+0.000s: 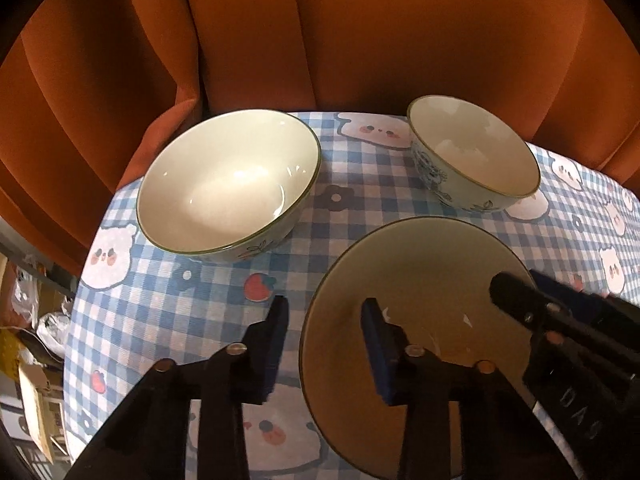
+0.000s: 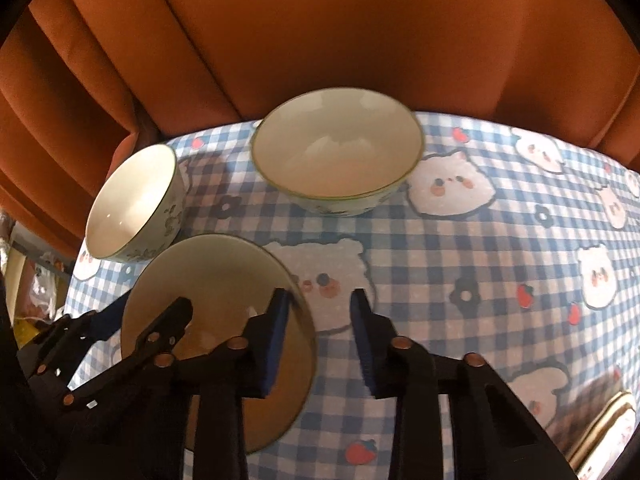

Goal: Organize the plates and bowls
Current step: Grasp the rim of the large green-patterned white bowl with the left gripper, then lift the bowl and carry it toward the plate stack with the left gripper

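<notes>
Both tools straddle the plate rim: left tool at nine o'clock, right tool at three, jaws narrowed, grip unclear

blue-and-white checked tablecloth with bears and strawberries; cream bowls, green-rimmed; rust-orange curtain.
</notes>
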{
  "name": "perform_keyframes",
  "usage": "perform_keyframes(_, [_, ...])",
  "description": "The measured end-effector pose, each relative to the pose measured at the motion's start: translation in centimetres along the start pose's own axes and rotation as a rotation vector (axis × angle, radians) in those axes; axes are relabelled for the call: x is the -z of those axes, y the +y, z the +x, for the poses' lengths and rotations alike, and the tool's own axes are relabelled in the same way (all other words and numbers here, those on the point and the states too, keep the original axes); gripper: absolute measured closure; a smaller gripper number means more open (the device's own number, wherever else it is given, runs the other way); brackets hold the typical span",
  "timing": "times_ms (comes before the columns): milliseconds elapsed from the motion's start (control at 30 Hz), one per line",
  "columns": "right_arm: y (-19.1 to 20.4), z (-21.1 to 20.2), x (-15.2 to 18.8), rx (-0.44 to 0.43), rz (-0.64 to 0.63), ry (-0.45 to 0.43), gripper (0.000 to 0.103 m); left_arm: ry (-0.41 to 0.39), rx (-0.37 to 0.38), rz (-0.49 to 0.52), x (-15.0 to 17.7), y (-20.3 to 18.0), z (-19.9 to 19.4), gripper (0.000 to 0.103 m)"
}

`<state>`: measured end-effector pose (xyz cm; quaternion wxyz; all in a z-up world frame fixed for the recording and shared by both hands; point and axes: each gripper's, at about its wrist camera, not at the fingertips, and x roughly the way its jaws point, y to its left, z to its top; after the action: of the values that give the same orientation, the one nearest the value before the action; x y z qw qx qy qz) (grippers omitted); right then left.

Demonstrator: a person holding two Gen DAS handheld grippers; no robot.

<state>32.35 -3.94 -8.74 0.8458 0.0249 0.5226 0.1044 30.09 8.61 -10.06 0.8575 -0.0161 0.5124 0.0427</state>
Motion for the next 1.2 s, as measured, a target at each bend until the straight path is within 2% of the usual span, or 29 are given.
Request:
perform_keyframes(67, [0.4,0.3,0.0,-0.018,-0.011,0.011,0.084,0.004,0.004,-0.009,-0.1,0.2,0.1,0.075])
perform_keyframes(200, [0.6,0.4,-0.1,-0.018,-0.015,0.009,0.084,0.01,0.025,-0.008,-0.2,0.2,0.1,0.082])
perform_keyframes(667, [0.8,-0.9,0.6,-0.008,-0.017,0.006,0.084,-0.008,0.036,0.011,0.2,0.2,-1.8,0.084])
perform_keyframes(1200, [-0.1,-6.4,3.6,0.038,0.022,-0.044,0.084,-0.043,0.088,0.058,2.8,-1.4,-6.7,0.084])
